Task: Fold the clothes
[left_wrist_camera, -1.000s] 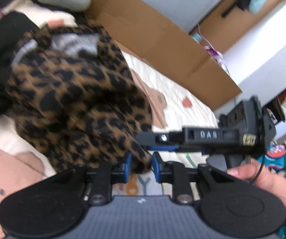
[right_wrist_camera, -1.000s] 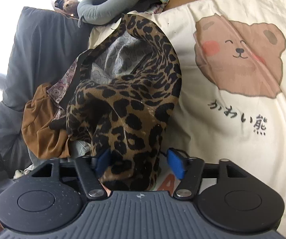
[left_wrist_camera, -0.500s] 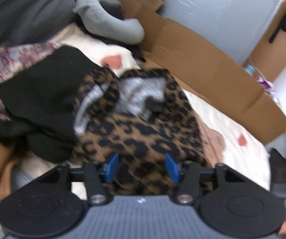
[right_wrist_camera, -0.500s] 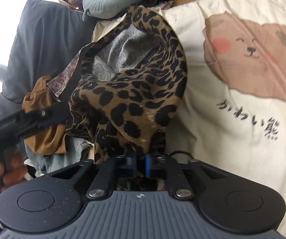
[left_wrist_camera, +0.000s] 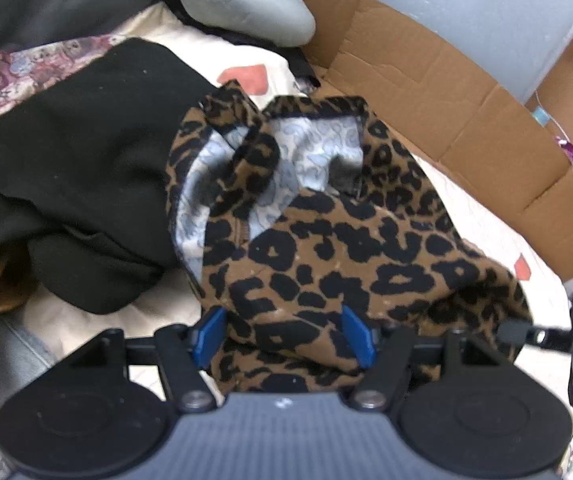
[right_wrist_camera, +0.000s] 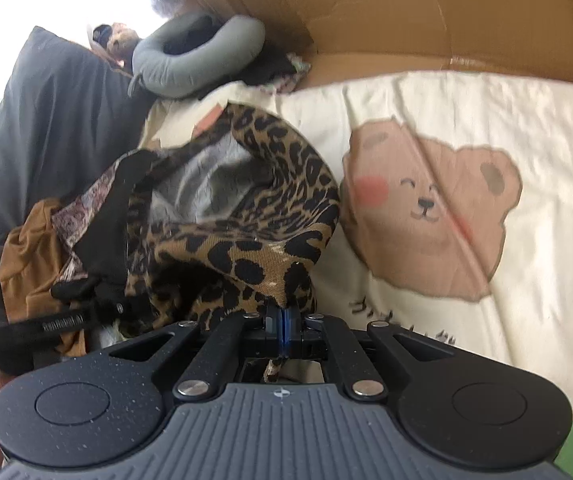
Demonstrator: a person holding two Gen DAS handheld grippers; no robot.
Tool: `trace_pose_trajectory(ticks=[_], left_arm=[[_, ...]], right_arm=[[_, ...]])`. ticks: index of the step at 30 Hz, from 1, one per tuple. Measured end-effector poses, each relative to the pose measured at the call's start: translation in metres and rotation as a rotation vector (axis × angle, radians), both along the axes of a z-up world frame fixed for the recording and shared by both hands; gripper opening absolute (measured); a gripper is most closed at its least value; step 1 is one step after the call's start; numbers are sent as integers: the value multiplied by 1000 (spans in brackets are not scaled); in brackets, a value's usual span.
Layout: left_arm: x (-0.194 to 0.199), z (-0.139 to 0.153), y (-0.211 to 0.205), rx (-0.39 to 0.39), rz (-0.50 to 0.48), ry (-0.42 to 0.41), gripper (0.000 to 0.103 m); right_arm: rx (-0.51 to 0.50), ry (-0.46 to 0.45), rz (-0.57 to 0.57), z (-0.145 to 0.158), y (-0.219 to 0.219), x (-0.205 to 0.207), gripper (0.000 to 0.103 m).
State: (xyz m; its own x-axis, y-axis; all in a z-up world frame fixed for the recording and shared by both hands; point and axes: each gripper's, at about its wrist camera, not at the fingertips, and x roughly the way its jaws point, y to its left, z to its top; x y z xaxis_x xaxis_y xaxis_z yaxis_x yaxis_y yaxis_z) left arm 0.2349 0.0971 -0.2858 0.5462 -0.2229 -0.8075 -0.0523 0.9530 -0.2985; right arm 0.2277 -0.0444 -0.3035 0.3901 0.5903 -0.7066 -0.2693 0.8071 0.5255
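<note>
Right gripper (right_wrist_camera: 284, 326) is clamped tight on a fold of the leopard-print garment (right_wrist_camera: 246, 216), lifting it off the bear-print bedspread (right_wrist_camera: 466, 160). Left gripper (left_wrist_camera: 284, 334) spread wide, blue pads either side of the same cloth. Beyond: black garment (left_wrist_camera: 78, 168), grey neck pillow (right_wrist_camera: 198, 56), cardboard (left_wrist_camera: 466, 120) at the back.

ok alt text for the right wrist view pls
The right gripper is shut on an edge of a leopard-print garment bunched on a cream bear-print blanket. To the left lie a black garment and a brown one; a grey neck pillow and cardboard sit behind.
</note>
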Motion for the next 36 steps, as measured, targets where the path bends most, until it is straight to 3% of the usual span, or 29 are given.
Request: trace_pose_trajectory(ticks=[9,18,22,25,36], left_arm=[[-9,3,-1,-16,9,-1,67],[-21,16,-3,-8,19,-16,65],[-26,23,2,-18,39,-24,64],[-29,29,5,-28,49,-38,64],[-8,42,-3,-3,-21,-117,65]], right_arm=[[38,-98,-50,42,6,20,0],[140,-172,-41,87,7,19,0],[171,-107,-65,72,-6,10,0],[138,-82,-41,59,-17,-7,0],[135,121,55,5,-32,-54,0]])
